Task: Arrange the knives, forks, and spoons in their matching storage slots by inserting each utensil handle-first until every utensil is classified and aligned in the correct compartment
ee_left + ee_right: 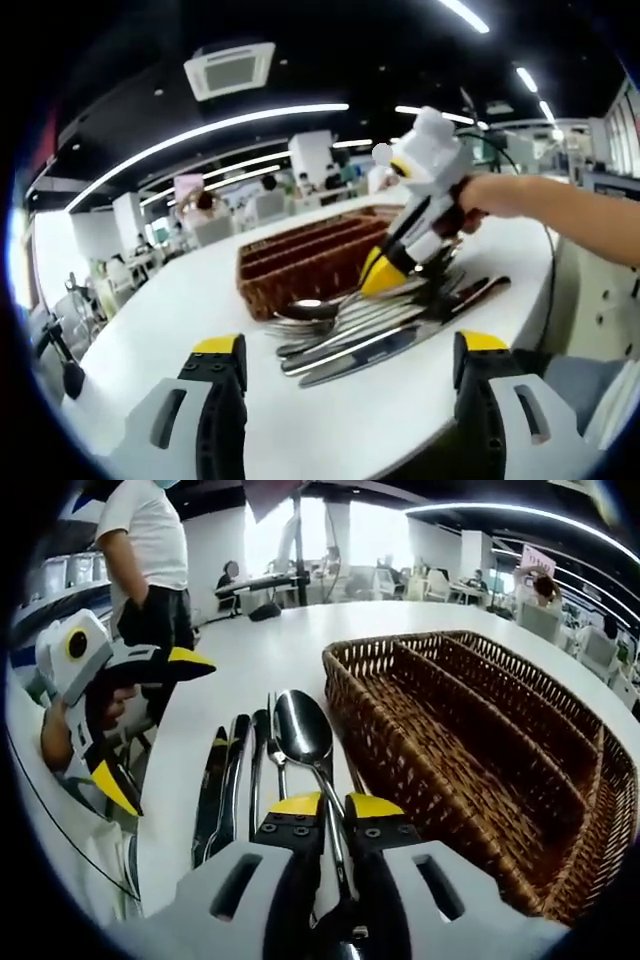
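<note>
I had open white table (pixel 180 300) near my left gripper (pixel 350 375), whose jaws stood wide with nothing between them. The utensils (pixel 380 320) lay heaped just in front of the wicker tray (pixel 300 265), close to the table's right edge. My right gripper (pixel 335 810) was pinched narrow on the handle of a spoon (pixel 303 730), whose bowl pointed away from me. Knives (pixel 222 780) and a fork (pixel 272 745) lay flat just left of it. The tray's (pixel 480 750) long compartments sat to the right, apart from the spoon.
</note>
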`<state>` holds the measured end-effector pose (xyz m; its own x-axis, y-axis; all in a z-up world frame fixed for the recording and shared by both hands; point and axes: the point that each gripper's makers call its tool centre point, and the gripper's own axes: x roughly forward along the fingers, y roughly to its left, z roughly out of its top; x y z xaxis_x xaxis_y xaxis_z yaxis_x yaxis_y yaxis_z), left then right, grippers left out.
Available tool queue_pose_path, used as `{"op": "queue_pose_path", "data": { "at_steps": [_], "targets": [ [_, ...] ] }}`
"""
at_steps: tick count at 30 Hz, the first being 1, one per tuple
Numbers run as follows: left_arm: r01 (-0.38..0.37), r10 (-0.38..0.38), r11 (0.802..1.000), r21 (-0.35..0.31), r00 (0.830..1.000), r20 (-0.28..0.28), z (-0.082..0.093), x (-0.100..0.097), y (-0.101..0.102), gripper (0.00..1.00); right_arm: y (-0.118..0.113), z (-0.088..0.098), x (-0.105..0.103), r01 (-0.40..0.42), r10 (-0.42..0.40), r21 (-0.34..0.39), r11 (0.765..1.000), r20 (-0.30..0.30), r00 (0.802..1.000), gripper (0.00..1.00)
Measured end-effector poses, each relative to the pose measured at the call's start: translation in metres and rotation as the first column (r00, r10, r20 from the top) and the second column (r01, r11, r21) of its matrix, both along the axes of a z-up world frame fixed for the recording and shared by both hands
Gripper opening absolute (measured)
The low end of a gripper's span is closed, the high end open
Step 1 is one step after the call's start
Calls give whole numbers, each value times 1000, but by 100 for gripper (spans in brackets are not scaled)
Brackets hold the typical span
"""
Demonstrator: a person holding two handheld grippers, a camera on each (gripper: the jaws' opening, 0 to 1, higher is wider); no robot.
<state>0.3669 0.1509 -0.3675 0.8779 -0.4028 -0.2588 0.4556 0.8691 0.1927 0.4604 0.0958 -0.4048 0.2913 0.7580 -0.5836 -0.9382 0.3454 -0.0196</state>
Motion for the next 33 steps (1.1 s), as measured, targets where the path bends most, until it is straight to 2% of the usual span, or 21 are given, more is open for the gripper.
{"op": "queue_pose_path", "data": {
  "at_steps": [10,24,33],
  "targets": [
    [-2,2,1000,-1,1000,-5,-2,-1,1,85,12,-5,-4,-46,47,-26,999,25,999,10],
    [-5,5,1000,-1,1000,-8,-3,-1,3,85,13,-1,-7,-84,85,-23,996,54,995,7],
    [0,0,1000,3,1000,-15,-5,-2,2,85,11,1,-5,-62,61,13,998,24,998,5]
  ]
}}
